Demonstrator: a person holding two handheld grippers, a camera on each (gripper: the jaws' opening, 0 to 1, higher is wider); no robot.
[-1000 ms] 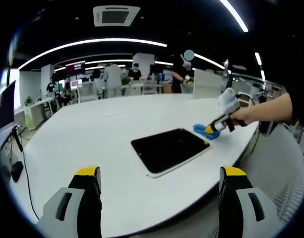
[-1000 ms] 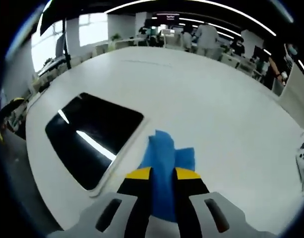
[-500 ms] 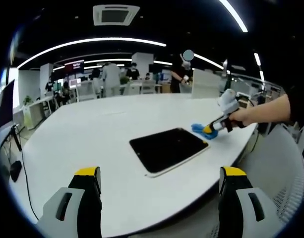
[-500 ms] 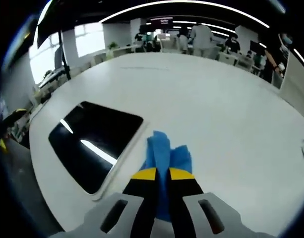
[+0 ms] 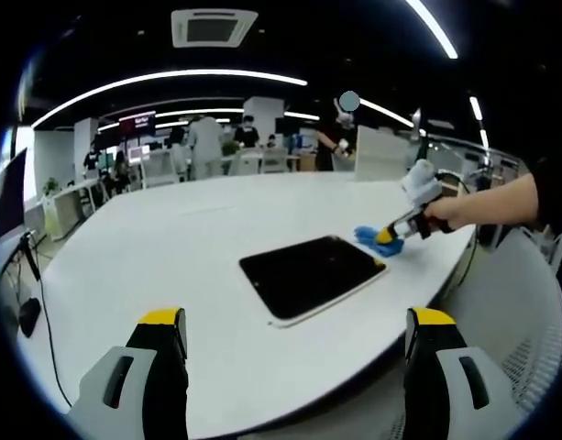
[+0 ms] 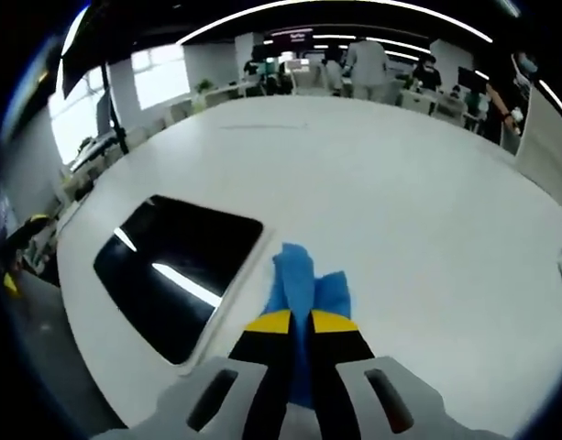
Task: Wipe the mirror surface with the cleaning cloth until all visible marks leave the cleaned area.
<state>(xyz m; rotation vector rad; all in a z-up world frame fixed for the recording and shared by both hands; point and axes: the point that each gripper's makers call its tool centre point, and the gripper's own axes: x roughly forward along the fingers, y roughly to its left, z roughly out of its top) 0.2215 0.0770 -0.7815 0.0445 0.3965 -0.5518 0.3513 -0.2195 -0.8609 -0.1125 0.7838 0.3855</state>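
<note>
Two tongs are in my hands. My right tongs (image 6: 291, 323) are pinched tight on the cleaning cloth (image 6: 302, 282), a soft blue rag bunched between the yellow-tipped jaws, its free folds spilling forward onto the white table (image 6: 427, 202). It looks light and limp, so I judge it will drape and drag rather than push; held by the bunched middle as it is, the loose end should lie flat for wiping. My left tongs (image 5: 297, 328) stand wide apart and hold nothing, low over the near table edge.

Just left of the cloth in the right gripper view lies the mirror (image 6: 175, 261), a flat dark rounded rectangle in a pale frame, glossy enough to throw back a ceiling light strip. I take it for hard, slick and breakable, best pressed gently. Whether marks are on it I cannot tell. The cloth sits beside the frame's corner, not yet on the glass.

Farther off, the smooth table runs to an open office with people (image 5: 207, 139) standing.
</note>
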